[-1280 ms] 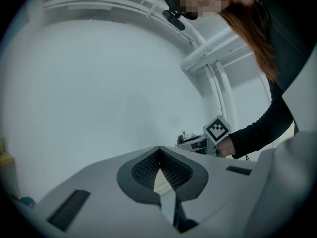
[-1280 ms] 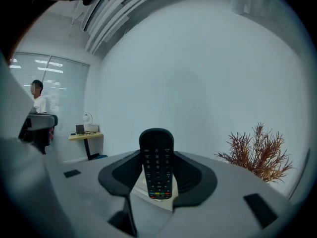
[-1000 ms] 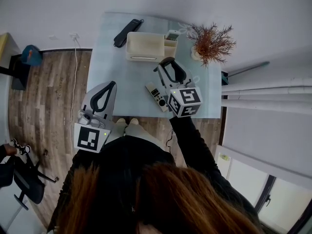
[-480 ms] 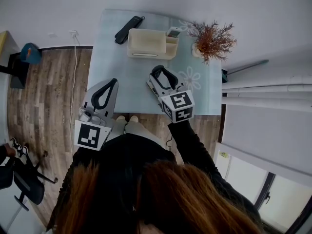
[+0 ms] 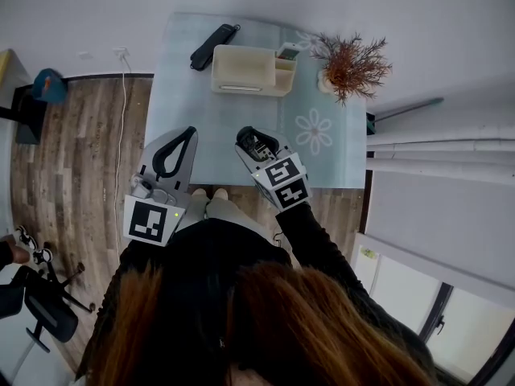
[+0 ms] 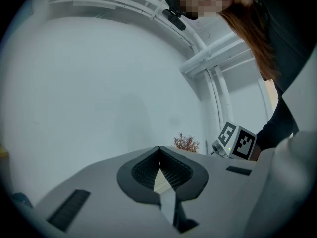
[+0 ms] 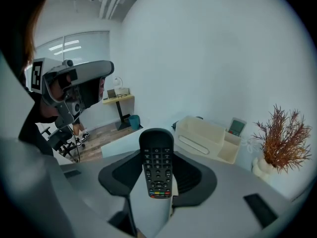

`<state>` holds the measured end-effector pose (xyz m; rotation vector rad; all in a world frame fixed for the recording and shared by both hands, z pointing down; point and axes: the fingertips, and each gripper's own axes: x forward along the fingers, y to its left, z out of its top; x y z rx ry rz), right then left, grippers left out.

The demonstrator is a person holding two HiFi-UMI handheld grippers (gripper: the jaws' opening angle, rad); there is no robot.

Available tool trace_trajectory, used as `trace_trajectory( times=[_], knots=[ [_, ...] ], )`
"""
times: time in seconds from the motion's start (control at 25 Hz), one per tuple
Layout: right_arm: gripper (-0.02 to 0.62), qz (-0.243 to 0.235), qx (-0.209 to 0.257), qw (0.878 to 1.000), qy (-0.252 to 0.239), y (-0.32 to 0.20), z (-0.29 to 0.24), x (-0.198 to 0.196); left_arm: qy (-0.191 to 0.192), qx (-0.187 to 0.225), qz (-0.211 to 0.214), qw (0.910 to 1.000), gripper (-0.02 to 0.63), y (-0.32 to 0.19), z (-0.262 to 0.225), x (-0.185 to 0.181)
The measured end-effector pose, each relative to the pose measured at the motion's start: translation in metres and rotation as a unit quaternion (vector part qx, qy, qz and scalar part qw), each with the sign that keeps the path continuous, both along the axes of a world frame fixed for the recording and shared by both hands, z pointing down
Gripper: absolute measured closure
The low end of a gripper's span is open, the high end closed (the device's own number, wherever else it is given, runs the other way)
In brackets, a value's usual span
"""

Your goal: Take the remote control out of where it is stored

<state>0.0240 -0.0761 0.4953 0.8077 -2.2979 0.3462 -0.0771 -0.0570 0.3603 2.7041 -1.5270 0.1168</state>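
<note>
The black remote control stands nose-up between the pads of my right gripper, which is shut on it. In the head view that gripper hangs over the near edge of the pale blue table, and only the remote's end shows inside its jaws. The cream organiser box sits at the table's far side, well apart from both grippers. My left gripper hovers at the table's near left corner, shut and holding nothing, with its tips meeting in the left gripper view.
A small grey device stands in the organiser's side pocket. A long black object lies behind the box at the far left. A dried plant in a vase stands at the far right. Wooden floor with an office chair lies to the left.
My right gripper has carried the remote left and back toward the person, from mid-table to the near edge. The left gripper has stayed in place.
</note>
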Motion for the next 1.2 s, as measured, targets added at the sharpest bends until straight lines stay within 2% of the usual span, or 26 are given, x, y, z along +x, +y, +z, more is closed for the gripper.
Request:
trace_trajectory(
  times=[0.16, 0.32, 0.6, 0.92, 1.2],
  knots=[
    [0.396, -0.008, -0.028, 1.0, 0.012, 0.009, 0.008, -0.001, 0.002, -0.002, -0.002, 1.0, 0.607, -0.002, 0.001, -0.002],
    [0.396, -0.029, -0.063, 0.997, 0.045, 0.021, 0.021, 0.006, 0.002, -0.002, -0.005, 1.0, 0.607, -0.003, 0.003, -0.003],
    [0.396, -0.069, -0.124, 0.985, 0.103, 0.037, 0.052, 0.008, 0.005, -0.003, -0.01, 0.9999, 0.607, -0.004, 0.004, -0.007],
    [0.396, -0.095, -0.143, 0.976, 0.134, 0.037, 0.084, 0.001, 0.0, -0.001, -0.018, 0.9998, 0.607, -0.002, 0.006, -0.009],
    [0.396, -0.097, -0.157, 0.972, 0.146, 0.029, 0.099, -0.011, -0.001, -0.004, -0.024, 0.9997, 0.607, -0.003, 0.006, -0.014]
  ],
)
